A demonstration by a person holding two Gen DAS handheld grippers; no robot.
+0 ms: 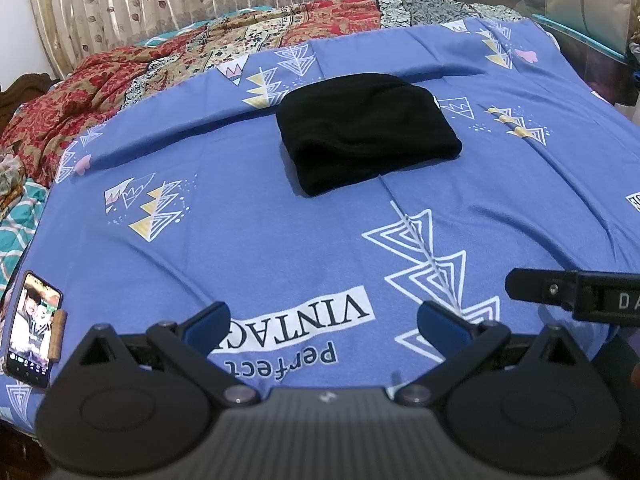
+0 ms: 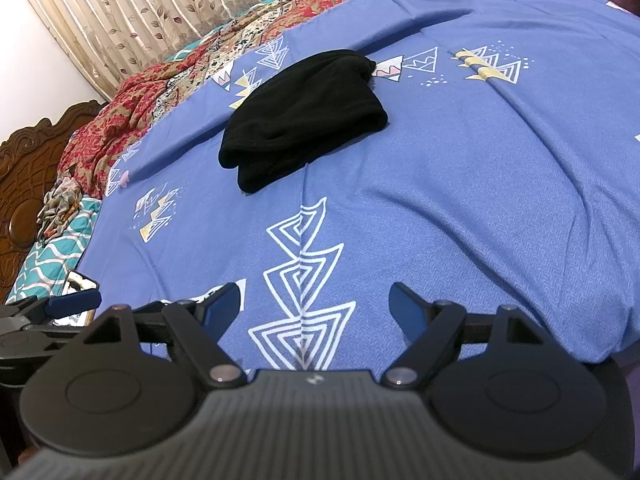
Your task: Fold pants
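Blue bedsheet (image 1: 240,208), folded black pants (image 1: 364,128), phone (image 1: 32,328)

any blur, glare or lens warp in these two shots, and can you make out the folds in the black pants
Left wrist view: sharp, strong fisheye bulge in the blue bedsheet, dark corners, slight glare on the phone. Right wrist view: tilted, equally warped, soft even light. In both, the black pants look nearly featureless, folds barely readable.

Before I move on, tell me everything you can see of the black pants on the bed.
The black pants lie folded into a compact, rounded bundle of soft, matte, knit-looking fabric. Layered folds show along the near edge, one layer stepping out below another. It rests flat on the blue patterned bedsheet, mid-bed, over a crease line. Nothing else touches it; both tongs are open and well short of it.
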